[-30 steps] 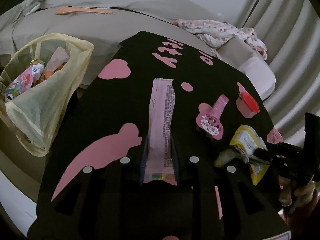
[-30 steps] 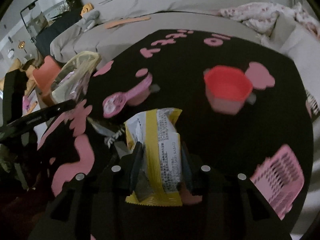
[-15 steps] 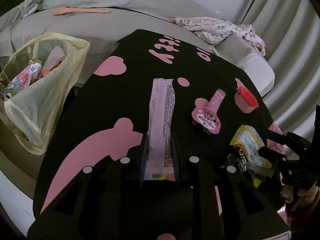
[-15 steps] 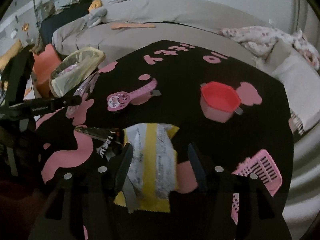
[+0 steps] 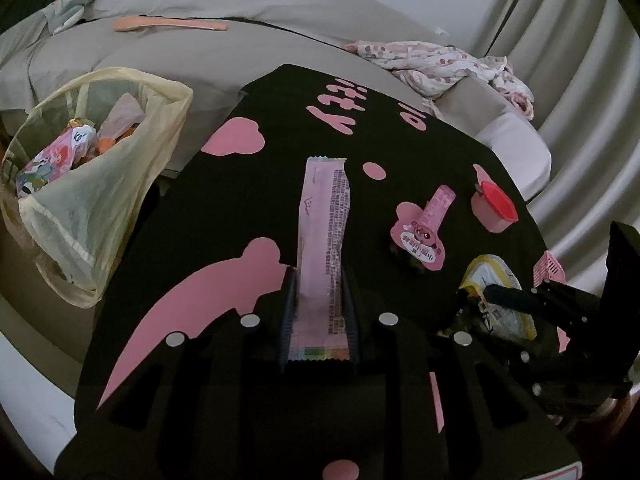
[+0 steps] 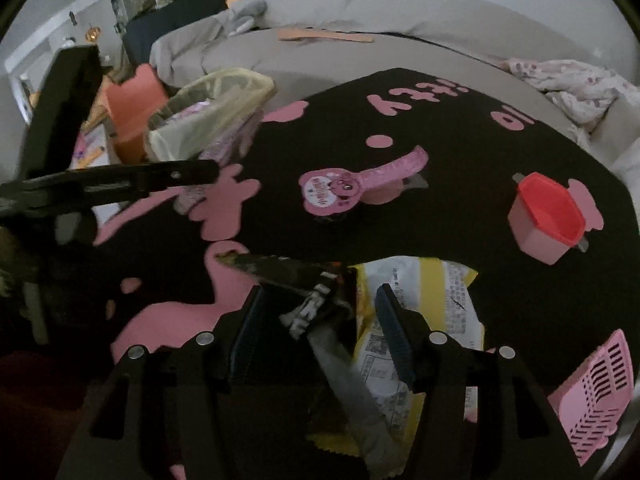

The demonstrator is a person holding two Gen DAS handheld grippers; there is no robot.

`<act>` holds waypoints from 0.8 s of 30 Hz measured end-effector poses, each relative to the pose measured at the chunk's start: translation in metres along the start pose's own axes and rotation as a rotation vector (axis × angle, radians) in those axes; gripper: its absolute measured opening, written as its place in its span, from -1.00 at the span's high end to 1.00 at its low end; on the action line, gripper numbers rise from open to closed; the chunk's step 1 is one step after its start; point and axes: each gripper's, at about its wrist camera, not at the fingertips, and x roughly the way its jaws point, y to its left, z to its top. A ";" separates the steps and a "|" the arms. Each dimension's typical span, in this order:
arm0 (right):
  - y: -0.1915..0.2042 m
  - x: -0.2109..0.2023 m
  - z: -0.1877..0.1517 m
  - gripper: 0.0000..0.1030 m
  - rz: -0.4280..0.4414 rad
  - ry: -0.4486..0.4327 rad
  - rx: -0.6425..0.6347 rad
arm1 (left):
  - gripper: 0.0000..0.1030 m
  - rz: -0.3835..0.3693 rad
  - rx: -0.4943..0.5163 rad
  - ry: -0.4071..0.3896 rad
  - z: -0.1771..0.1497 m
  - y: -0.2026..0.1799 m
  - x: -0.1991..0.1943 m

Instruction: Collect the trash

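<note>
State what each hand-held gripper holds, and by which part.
Left hand-held gripper: pink wrapper, clamped at its near end. Right hand-held gripper: open around the black wrapper, holding nothing.

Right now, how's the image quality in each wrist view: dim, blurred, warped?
Left wrist view: dim, low contrast, but sharp; print on the pink wrapper in the left gripper is resolvable; strong fisheye bending at edges. Right wrist view: equally dim; trash bag slightly smeared, yellow wrapper sharper.
</note>
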 end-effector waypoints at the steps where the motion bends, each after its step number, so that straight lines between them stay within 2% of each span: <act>1: 0.000 0.000 0.001 0.15 -0.016 0.002 -0.004 | 0.61 -0.001 -0.001 0.000 0.000 0.000 0.000; 5: -0.003 -0.003 0.001 0.32 0.003 -0.005 -0.003 | 0.61 0.001 0.004 -0.004 0.000 0.000 -0.001; 9: -0.001 -0.011 0.000 0.63 0.018 -0.016 -0.001 | 0.61 0.003 0.009 -0.016 -0.001 -0.002 -0.008; 15: 0.006 -0.029 -0.002 0.68 0.021 -0.043 -0.006 | 0.61 -0.002 0.033 -0.046 -0.002 -0.010 -0.025; 18: 0.006 -0.032 -0.007 0.66 0.049 -0.048 -0.005 | 0.61 -0.010 0.037 -0.056 -0.003 -0.012 -0.032; 20: 0.006 -0.027 -0.011 0.44 0.046 -0.026 -0.009 | 0.61 -0.012 0.039 -0.061 -0.005 -0.012 -0.037; 21: 0.006 -0.024 -0.014 0.22 0.043 -0.016 -0.012 | 0.61 -0.013 0.039 -0.063 -0.005 -0.012 -0.039; 24: 0.008 -0.015 -0.021 0.16 0.036 0.009 -0.027 | 0.61 -0.014 0.034 -0.069 -0.007 -0.009 -0.044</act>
